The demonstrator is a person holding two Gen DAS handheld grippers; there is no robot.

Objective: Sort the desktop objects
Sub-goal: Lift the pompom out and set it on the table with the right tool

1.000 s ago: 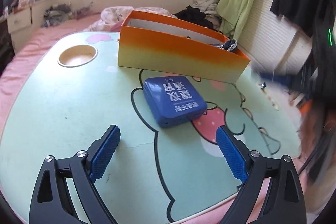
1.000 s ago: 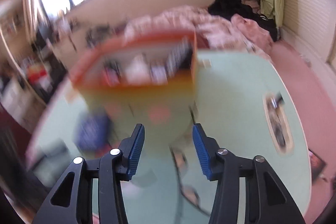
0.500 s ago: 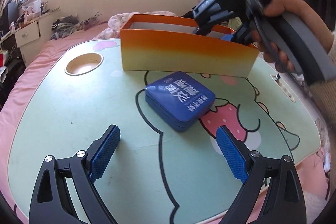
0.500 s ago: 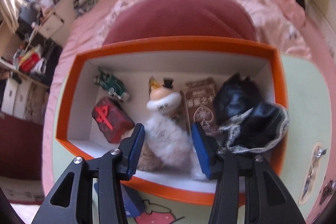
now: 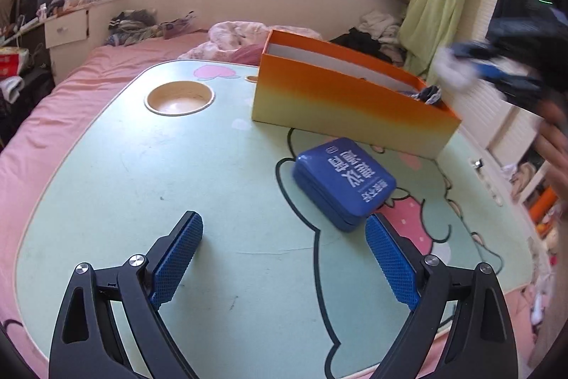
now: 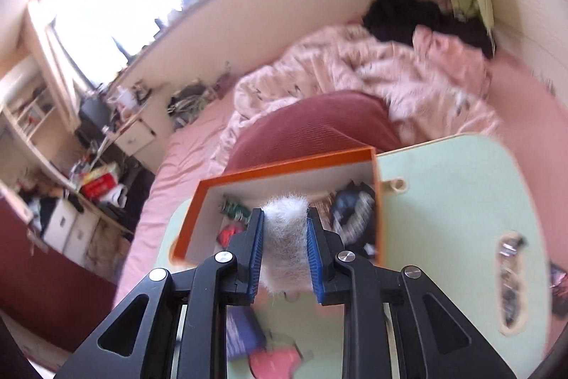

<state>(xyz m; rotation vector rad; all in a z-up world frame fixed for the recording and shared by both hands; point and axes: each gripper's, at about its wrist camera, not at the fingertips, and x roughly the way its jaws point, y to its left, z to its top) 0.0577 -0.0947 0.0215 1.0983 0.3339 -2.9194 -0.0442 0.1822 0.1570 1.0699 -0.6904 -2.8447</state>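
Right gripper is closing on a white fluffy toy, pads pressing its fur, held above the orange box. Left gripper hangs wide and empty, a blue tin just ahead of it, in front of the box. Judged step: lifting the toy out; next it needs a clear spot on the table. The tin's white Chinese print is too skewed to read.

In the left wrist view, the right hand-held gripper and the white fluffy toy it carries smear into blur at the right edge. The tall orange cardboard box hides its contents behind its wall. From the right wrist, the small items inside the box are too blurred to identify.
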